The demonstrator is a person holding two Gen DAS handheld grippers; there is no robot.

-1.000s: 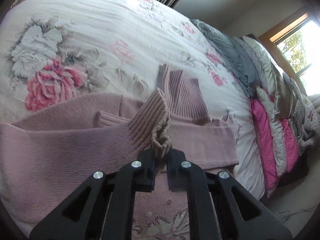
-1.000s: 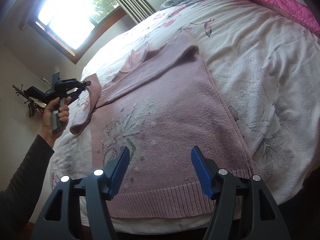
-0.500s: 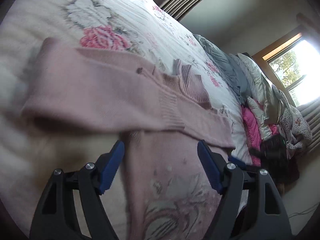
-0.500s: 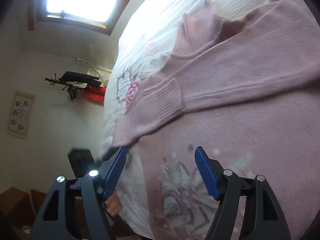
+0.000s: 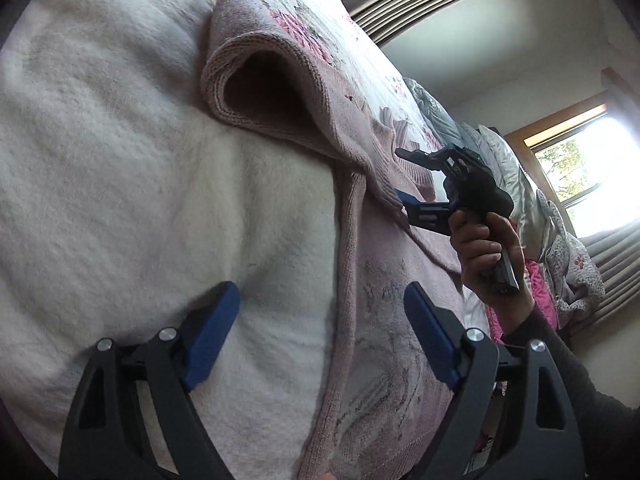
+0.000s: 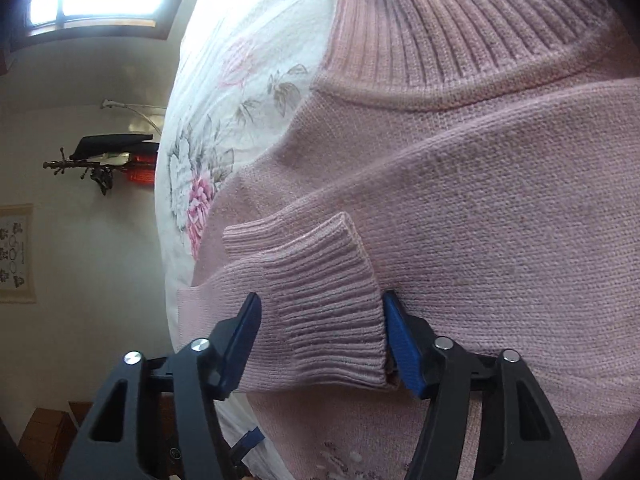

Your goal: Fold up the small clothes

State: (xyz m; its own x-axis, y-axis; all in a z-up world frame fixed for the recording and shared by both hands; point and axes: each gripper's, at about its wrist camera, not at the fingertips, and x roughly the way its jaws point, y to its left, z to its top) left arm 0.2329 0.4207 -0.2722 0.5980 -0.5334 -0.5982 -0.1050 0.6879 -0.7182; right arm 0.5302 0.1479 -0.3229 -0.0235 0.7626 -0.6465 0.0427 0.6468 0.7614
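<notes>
The sweater [image 6: 500, 200] lies flat on the bed [image 5: 140, 200], collar [image 6: 460, 28] at the far end, one sleeve folded across its chest. The sleeve's cuff [image 6: 320, 304] sits between the spread fingers of the right tool [image 6: 320, 344]. The left tool [image 5: 320, 336] straddles the sweater's near left edge, the bed's pillows [image 5: 500, 168] far right.

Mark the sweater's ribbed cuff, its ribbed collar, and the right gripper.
ribbed cuff [image 6: 320, 300]: right wrist view, middle of the ribbing.
ribbed collar [image 6: 460, 32]: right wrist view, on the ribs.
right gripper [image 6: 322, 336]: right wrist view, midway between fingertips, straddling the cuff.
</notes>
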